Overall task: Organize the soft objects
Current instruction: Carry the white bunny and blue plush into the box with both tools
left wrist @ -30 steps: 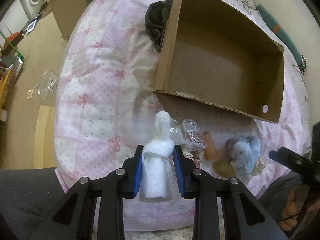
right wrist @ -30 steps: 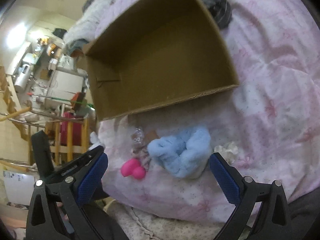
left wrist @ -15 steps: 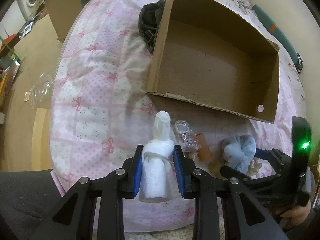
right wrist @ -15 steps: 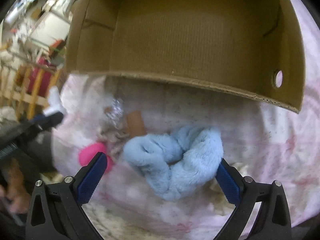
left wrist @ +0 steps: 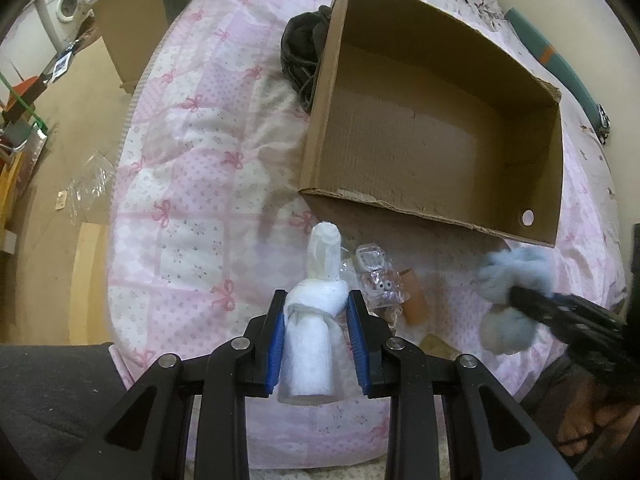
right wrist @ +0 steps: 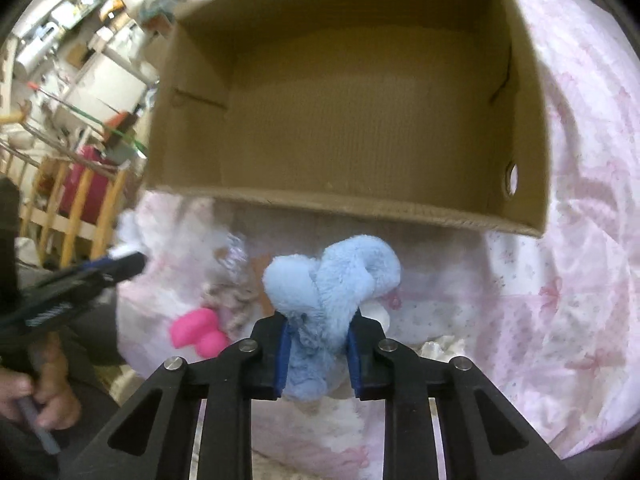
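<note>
My left gripper (left wrist: 316, 336) is shut on a rolled white towel (left wrist: 314, 336) and holds it above the pink quilt (left wrist: 180, 184). My right gripper (right wrist: 316, 354) is shut on a fluffy blue plush (right wrist: 332, 280), lifted just in front of the open, empty cardboard box (right wrist: 360, 128). In the left wrist view the box (left wrist: 432, 128) lies ahead to the right, and the blue plush (left wrist: 516, 280) with the right gripper shows at the right edge, blurred.
On the quilt lie a clear-wrapped toy with eyes (left wrist: 374, 276), a brown tube (left wrist: 412, 300), a pink soft toy (right wrist: 196, 332) and a cream ruffled piece (right wrist: 440, 348). A dark garment (left wrist: 304, 52) lies left of the box. The bed edge and floor are at left.
My right gripper moved in, closed on the blue plush and lifted it off the quilt. My left gripper kept hold of the white towel and barely moved.
</note>
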A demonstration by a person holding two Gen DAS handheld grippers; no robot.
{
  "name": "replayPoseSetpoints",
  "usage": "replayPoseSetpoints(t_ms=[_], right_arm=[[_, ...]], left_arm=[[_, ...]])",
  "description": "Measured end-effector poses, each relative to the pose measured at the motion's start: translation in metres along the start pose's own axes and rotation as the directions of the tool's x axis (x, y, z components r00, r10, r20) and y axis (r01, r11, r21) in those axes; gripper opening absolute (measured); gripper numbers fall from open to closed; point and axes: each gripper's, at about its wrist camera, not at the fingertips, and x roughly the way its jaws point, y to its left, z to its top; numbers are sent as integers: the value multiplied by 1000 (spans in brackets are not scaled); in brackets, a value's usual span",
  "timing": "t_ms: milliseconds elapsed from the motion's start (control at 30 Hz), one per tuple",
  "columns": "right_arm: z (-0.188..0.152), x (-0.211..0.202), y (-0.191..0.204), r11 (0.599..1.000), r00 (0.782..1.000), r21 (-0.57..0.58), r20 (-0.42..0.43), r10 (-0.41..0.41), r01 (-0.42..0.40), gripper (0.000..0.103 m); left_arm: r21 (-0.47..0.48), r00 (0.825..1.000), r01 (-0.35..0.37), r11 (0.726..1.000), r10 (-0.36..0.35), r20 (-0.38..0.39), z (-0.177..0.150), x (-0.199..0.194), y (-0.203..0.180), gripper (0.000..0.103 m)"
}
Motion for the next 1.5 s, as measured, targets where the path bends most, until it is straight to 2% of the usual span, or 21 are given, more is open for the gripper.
replayPoseSetpoints(t_ms=[133,367,500,567,700,800,867,967,1133,1267,1400,1500], right_arm=[[-5,-35,-1,997,993,20,86,76,-78,25],[-19,-40,-2,996,990,15,118,81,-84,25],[-18,-39,-2,992,980,17,162,117,-122,25],[-16,-48,-3,989,970,21,199,139,-146,25],[-4,-75,-13,973,928,33,309,209,-230,25],[13,-89,-21,977,914,28,362,186,-210,25],[27,-90,-25,986,916,27,375,144,-166,25],[40,-89,-39,987,915,54,385,121,-154,25],[42,-77,-61,982,919,122,385,85,-142,25],[41,-61,-66,980,935,157,349,59,-120,25],[40,-47,-64,987,950,143,312,30,-78,26],[41,-42,-60,991,953,126,304,14,-54,26]], left_arm=[[15,999,1,1000,-2,38,-1,-7,-4,26],[88,994,-43,995,34,106,-6,-17,-20,26],[106,989,-52,993,36,147,-4,-25,-24,26],[110,984,-52,993,32,176,3,-33,-26,26],[132,970,-59,990,25,243,28,-53,-38,26],[190,957,-96,977,39,288,46,-57,-57,26],[222,947,-115,968,39,319,54,-59,-67,26],[270,941,-119,955,22,338,64,-50,-81,26],[275,949,-138,952,47,313,76,-20,-83,26],[239,963,-99,966,33,267,78,4,-78,26],[246,960,-128,961,58,273,74,17,-80,27],[234,957,-130,964,60,283,73,19,-77,27]])
